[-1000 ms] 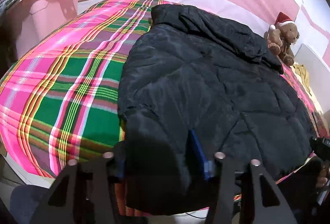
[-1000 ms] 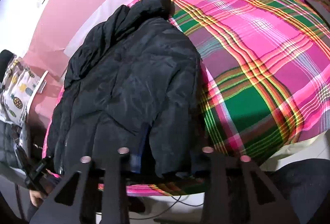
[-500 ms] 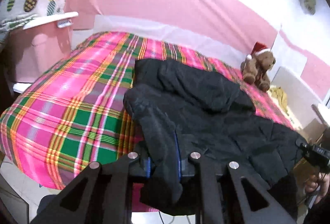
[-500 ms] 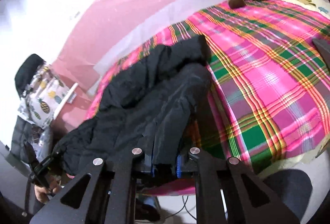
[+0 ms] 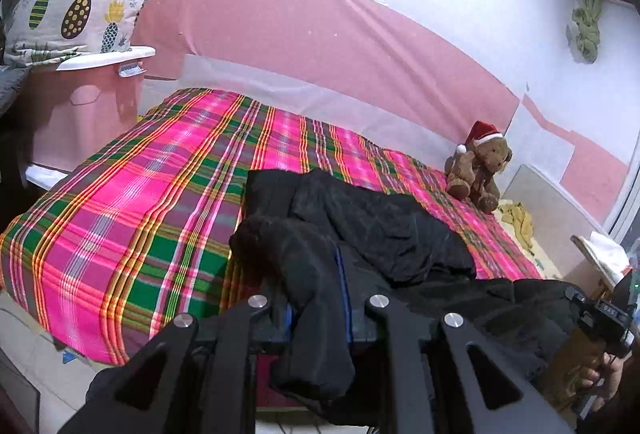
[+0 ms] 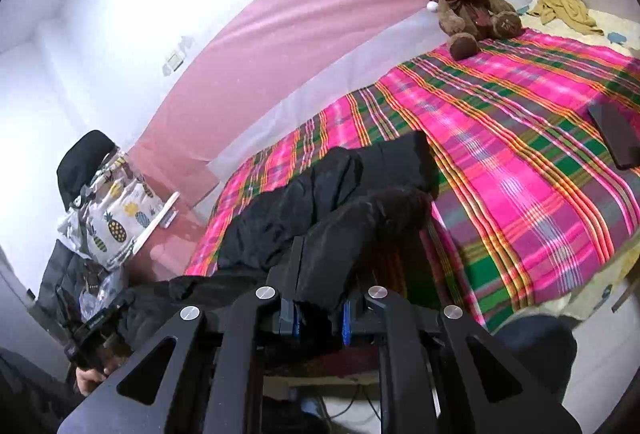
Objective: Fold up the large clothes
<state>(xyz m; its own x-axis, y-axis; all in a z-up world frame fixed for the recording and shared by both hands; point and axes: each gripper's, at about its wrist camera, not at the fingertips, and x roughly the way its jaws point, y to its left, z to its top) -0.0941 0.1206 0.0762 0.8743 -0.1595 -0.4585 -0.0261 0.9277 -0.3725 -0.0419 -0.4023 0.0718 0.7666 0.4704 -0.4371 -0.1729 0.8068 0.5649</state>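
Tongs (image 5: pixel 318 310) on unlabelled black jacket (image 5: pixel 384 234)

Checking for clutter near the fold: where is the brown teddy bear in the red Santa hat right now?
The brown teddy bear sits at the far edge of the plaid bedspread against the pink wall, upper right in both wrist views, clear of the black padded jacket.
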